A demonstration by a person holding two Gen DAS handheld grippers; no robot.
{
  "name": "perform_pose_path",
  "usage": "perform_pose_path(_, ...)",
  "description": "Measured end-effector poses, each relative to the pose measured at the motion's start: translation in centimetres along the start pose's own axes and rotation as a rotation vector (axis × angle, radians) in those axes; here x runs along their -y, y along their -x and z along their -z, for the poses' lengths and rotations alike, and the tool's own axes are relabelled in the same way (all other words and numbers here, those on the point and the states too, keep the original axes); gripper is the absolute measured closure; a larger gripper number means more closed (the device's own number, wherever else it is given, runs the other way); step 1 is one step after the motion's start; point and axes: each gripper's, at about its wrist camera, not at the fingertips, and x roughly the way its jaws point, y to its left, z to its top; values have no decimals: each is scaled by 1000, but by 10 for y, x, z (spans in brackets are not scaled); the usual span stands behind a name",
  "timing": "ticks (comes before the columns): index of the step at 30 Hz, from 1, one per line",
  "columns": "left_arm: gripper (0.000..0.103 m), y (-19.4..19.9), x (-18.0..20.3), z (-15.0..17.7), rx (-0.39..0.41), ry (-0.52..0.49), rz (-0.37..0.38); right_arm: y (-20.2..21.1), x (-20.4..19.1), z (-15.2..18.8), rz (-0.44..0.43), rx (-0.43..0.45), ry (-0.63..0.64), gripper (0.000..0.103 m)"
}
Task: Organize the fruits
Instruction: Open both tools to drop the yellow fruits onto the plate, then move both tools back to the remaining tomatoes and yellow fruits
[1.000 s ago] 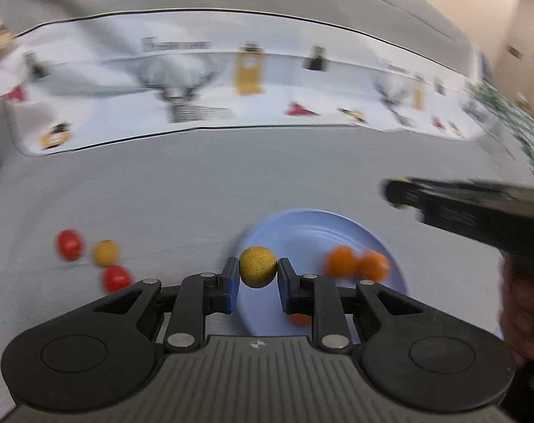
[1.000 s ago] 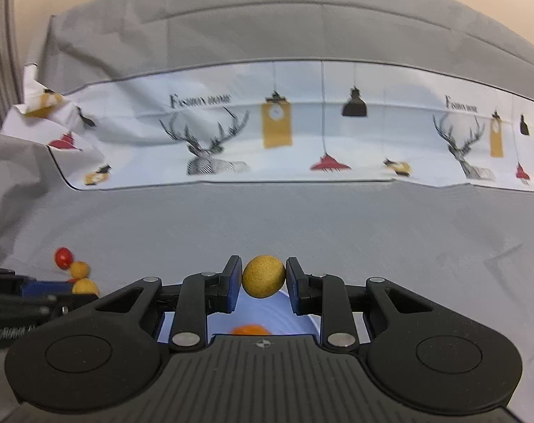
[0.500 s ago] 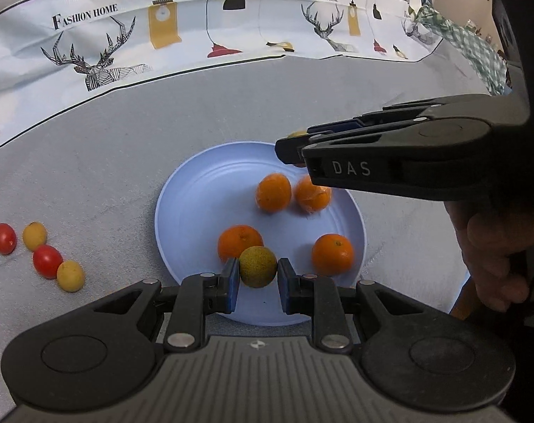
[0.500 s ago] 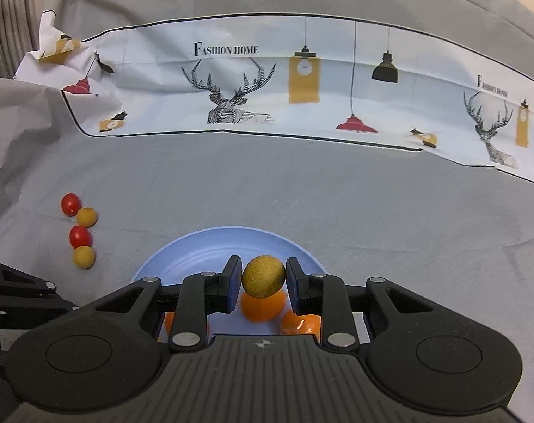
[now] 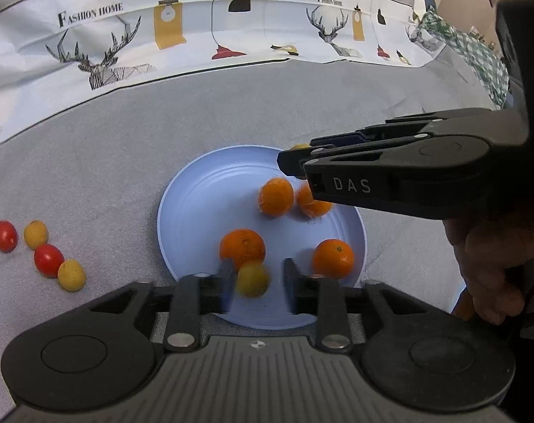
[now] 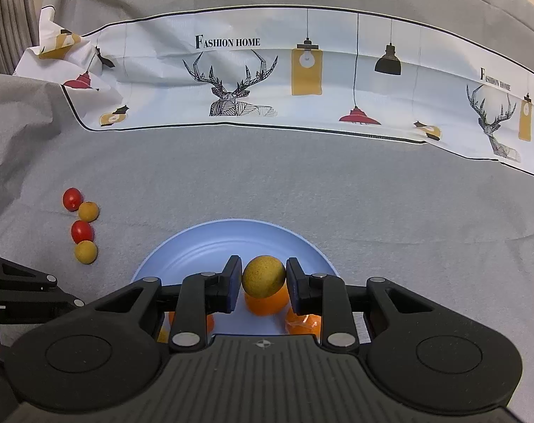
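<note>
A light blue plate (image 5: 196, 211) on the grey cloth holds several oranges (image 5: 242, 248). My left gripper (image 5: 254, 282) hangs over the plate's near edge with its jaws apart; a yellow-green fruit (image 5: 253, 279) sits blurred between them, free of the right finger. My right gripper (image 6: 263, 278) is shut on another yellow-green fruit (image 6: 264, 275) above the plate (image 6: 196, 243). In the left wrist view the right gripper (image 5: 295, 162) reaches in from the right over the far oranges.
Two red tomatoes (image 5: 48, 259) and two small yellow fruits (image 5: 71, 275) lie on the cloth left of the plate; they also show in the right wrist view (image 6: 81, 231). A printed white cloth (image 6: 302, 81) lines the back. A checked cloth (image 5: 478, 56) lies far right.
My left gripper has opened and its yellow-green fruit is coming free over the plate. Both grippers have moved in over the plate. The right gripper still holds its fruit.
</note>
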Motion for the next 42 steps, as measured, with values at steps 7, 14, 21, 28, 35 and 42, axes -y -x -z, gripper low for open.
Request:
perform_pose_path(7,58,6,-5,-1,30,27,-31,1,1,-1,17,13,-11,55)
perform_pose_path(14,75,12,-16,-3,48,55,-54,6,2,-3,32,51,-35,53)
perform_pose_path(21,85,23,-48,-5,77,172,-100,11,-4,-9,32,108,-53,53)
perform_pose_path(28,90,54,-122,-3,169,444,-213,16,-24,-15,-13,173,-47,73)
perform_pose_path(35,90,77,-189,18,185,734,-306,16,-69,-17,-125,200,34,79)
perform_pose_path(42,89,68,-187,18,150,701,-236,-3,-115,-11,-225,133,98,79)
